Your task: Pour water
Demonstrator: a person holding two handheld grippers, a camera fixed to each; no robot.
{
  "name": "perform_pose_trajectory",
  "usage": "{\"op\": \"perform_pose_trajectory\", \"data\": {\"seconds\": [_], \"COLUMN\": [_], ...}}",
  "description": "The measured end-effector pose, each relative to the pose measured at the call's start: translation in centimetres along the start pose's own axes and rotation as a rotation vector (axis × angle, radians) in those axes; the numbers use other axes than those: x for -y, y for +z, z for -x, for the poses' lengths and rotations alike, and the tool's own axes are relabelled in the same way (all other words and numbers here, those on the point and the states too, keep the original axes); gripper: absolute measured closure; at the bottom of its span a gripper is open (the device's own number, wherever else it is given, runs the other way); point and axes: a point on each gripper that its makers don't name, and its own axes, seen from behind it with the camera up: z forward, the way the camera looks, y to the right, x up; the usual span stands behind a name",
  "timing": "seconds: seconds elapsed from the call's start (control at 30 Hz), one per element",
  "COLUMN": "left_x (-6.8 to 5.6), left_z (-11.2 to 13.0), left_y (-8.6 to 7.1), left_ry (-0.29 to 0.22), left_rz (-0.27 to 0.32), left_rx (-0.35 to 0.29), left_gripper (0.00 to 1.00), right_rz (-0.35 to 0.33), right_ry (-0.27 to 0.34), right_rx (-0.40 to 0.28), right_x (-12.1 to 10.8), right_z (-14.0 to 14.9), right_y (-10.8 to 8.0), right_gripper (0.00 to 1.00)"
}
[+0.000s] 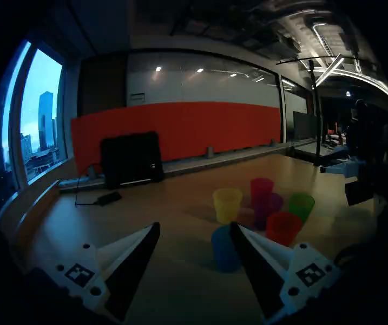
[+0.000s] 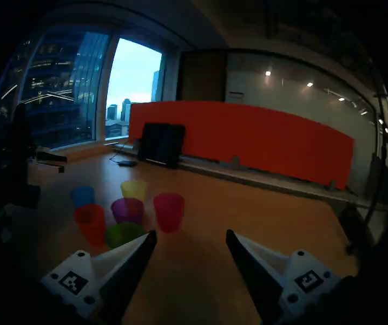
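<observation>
Standing in a close cluster on the table (image 1: 161,211), well in from its edges, are six translucent cups. In the left gripper view, the yellow cup (image 1: 227,205) and pink cup (image 1: 261,192) sit toward the far edge. The purple cup (image 1: 273,205) is just beside the pink one and the green cup (image 1: 301,207) is at the right. The red cup (image 1: 283,227) and blue cup (image 1: 223,249) are nearest. All are upright with mouths open; the dim light does not show whether any holds water.

The left gripper (image 1: 194,227) hovers over the table with its fingers spread and nothing between them. One finger covers part of the blue cup's side.

The right gripper (image 2: 191,234) is likewise spread and empty, its gap over bare wood. In its view the green cup is partly behind one finger.

A black screen (image 1: 130,158) stands at the far edge before an orange panel (image 1: 194,127).
</observation>
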Motion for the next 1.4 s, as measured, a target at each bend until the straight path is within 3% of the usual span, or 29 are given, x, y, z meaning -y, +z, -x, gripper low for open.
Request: {"op": "perform_pose_trajectory", "data": {"seconds": [0.27,0.47,0.9,1.17,1.4], "left_x": [2.1,3.4,3.7,4.4,4.9], "left_z": [-2.3,-2.3,-3.3,-3.4,-2.7], "left_y": [-0.9,-1.3,-1.9,-2.4,-2.7], "left_ry": [-0.019,-0.052,-0.131,-0.098,-0.085], "left_rz": [-0.123,-0.195,-0.266,-0.318,-0.361], "left_rx": [-0.101,-0.119,-0.175,-0.201,-0.218], "left_gripper": [0.04,0.04,0.04,0.04,0.04], "right_rz": [0.114,0.195,0.37,0.421,0.416], "right_ry": [0.016,0.022,0.079,0.085,0.087], "right_rx": [-0.063,-0.102,-0.221,-0.268,-0.285], "right_x": [-1.2,-2.0,-3.4,-3.5,-3.1], "right_z": [-1.2,-2.2,-4.9,-5.9,-6.5], "right_y": [0.6,0.8,-0.5,-1.7,-2.4], "right_gripper": [0.01,0.0,0.0,0.0,0.0]}}
